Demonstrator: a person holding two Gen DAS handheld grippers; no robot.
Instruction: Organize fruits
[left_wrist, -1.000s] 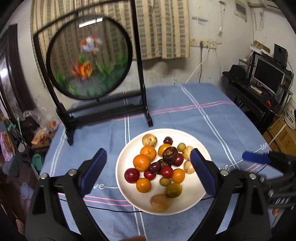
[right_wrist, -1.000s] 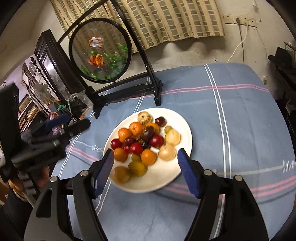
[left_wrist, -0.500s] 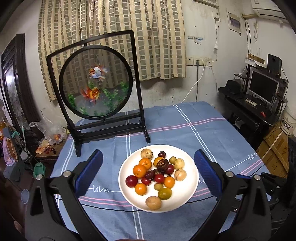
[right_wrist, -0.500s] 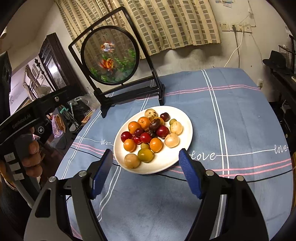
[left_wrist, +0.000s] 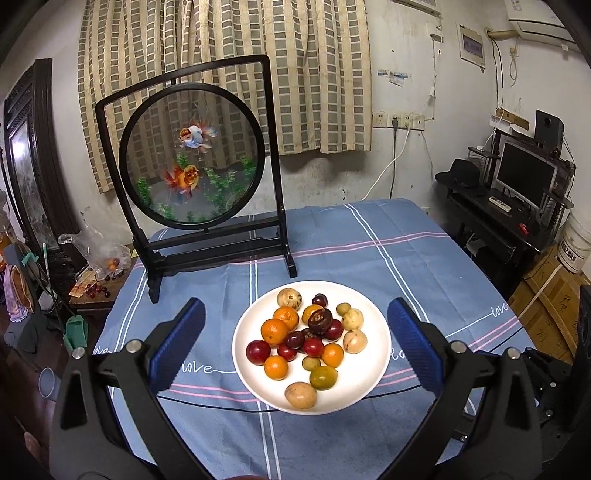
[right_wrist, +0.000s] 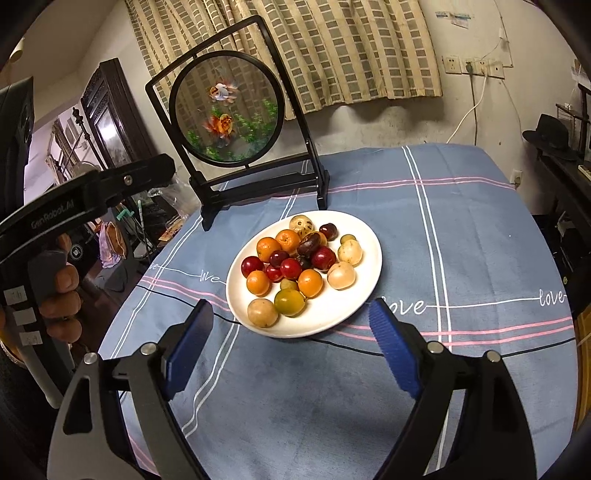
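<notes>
A white plate (left_wrist: 373, 373) (right_wrist: 365, 240) sits on the blue striped tablecloth and holds several small fruits: oranges (left_wrist: 274, 331) (right_wrist: 310, 283), red plums (left_wrist: 258, 351) (right_wrist: 252, 266), pale yellow fruits (left_wrist: 354, 340) (right_wrist: 341, 275), a green one (left_wrist: 323, 377) (right_wrist: 290, 301) and a dark one (left_wrist: 320, 320). My left gripper (left_wrist: 295, 347) is open and empty, held above and in front of the plate. My right gripper (right_wrist: 291, 343) is open and empty, held back from the plate's near edge. The left gripper's body and the hand on it show at the left of the right wrist view (right_wrist: 59, 221).
A black stand with a round goldfish panel (left_wrist: 192, 162) (right_wrist: 227, 107) stands on the table behind the plate. A thin black cable (left_wrist: 207, 402) (right_wrist: 177, 299) crosses the cloth under the plate. A desk with a monitor (left_wrist: 524, 181) is at the right, clutter at the left.
Both grippers have pulled back and up from the plate, so it looks smaller and farther. Both stay open and empty. The fruits have not moved.
</notes>
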